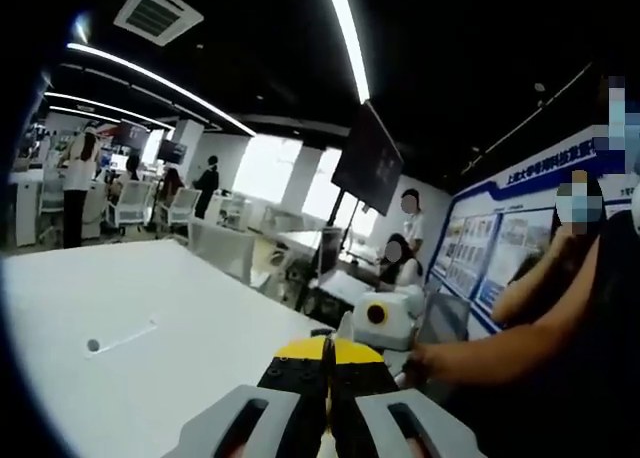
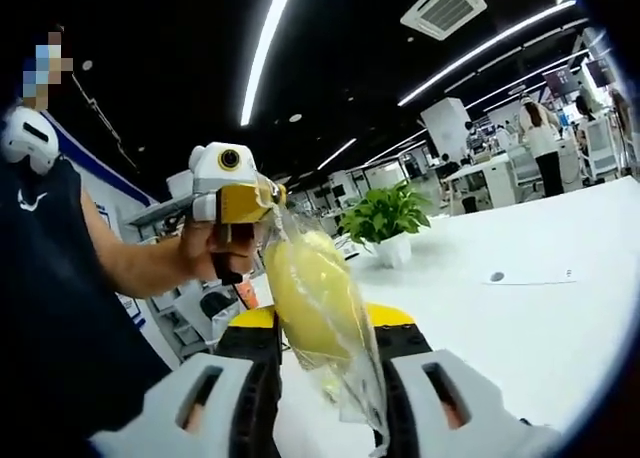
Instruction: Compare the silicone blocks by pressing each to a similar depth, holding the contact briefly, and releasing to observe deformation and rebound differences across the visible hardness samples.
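In the right gripper view, the right gripper (image 2: 325, 378) is clenching its jaws on a soft yellow silicone block wrapped in a clear plastic bag (image 2: 310, 303), holding it up in the air above the white table (image 2: 540, 328). The left gripper (image 2: 238, 193), reaching in from the left of that view, is pinching the top of the bag. In the left gripper view, the left gripper's (image 1: 327, 403) jaws are standing together, and what they are nipping is too thin to make out there. A leafy green plant in a white pot (image 2: 385, 228) is sitting far back on the table. For a fair comparison, the squeeze should probably be landing on the block's middle, slowly and squarely, rather than on loose plastic.
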Motion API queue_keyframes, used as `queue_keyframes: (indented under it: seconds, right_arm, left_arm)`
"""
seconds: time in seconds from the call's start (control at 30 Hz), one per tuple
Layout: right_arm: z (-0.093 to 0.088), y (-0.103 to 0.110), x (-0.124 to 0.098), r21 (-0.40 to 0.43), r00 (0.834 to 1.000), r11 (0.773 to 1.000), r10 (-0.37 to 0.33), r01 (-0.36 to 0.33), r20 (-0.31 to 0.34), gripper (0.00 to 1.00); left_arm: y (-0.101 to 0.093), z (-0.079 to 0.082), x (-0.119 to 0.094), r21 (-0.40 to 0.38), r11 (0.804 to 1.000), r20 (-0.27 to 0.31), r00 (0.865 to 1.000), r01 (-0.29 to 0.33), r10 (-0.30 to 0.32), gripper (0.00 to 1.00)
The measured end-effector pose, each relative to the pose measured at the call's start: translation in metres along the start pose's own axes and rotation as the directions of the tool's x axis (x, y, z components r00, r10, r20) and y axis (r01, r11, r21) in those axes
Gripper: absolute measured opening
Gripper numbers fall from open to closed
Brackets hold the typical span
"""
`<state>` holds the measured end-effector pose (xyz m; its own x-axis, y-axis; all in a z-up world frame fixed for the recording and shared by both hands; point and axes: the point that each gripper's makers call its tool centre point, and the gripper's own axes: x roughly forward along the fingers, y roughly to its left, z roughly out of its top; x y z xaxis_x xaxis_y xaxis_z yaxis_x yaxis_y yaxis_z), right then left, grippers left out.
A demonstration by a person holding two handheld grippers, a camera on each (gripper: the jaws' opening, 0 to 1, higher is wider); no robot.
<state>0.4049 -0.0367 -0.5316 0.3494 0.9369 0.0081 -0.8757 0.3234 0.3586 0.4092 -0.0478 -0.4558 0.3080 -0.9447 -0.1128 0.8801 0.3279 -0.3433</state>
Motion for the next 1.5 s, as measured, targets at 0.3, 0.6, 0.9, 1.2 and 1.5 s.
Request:
queue_keyframes:
  seconds: [0.3,0.6,0.9,1.2,1.5]
  right_arm:
    - [0.005,0.004,0.004,-0.036,0.999,0.999,0.000,0.002,0.035,0.45]
    - [0.021,-0.010,-0.014,-0.097,0.992,0.990,-0.098,0.105,0.081,0.84]
    - [0.031,-0.019,-0.020,-0.148,0.988,0.976,-0.153,0.157,0.036,0.96]
    - [0.023,-0.031,-0.033,-0.170,0.975,0.960,-0.220,0.221,0.025,0.96]
    - [0.013,-0.043,-0.063,-0.153,0.950,0.939,-0.311,0.309,0.013,0.96]
  left_arm:
    - [-0.006,0.006,0.001,0.009,1.000,0.006,1.000,0.007,-0.007,0.00]
    - [-0.006,0.007,-0.003,-0.012,1.000,0.040,0.999,-0.006,0.006,0.00]
    - [-0.002,0.011,-0.007,-0.004,1.000,0.048,0.999,-0.018,0.018,0.00]
    - [0.008,0.029,-0.009,-0.001,0.999,0.098,0.994,-0.048,0.048,0.00]
    - [0.016,0.028,-0.006,-0.025,0.997,0.108,0.992,-0.069,0.071,0.00]
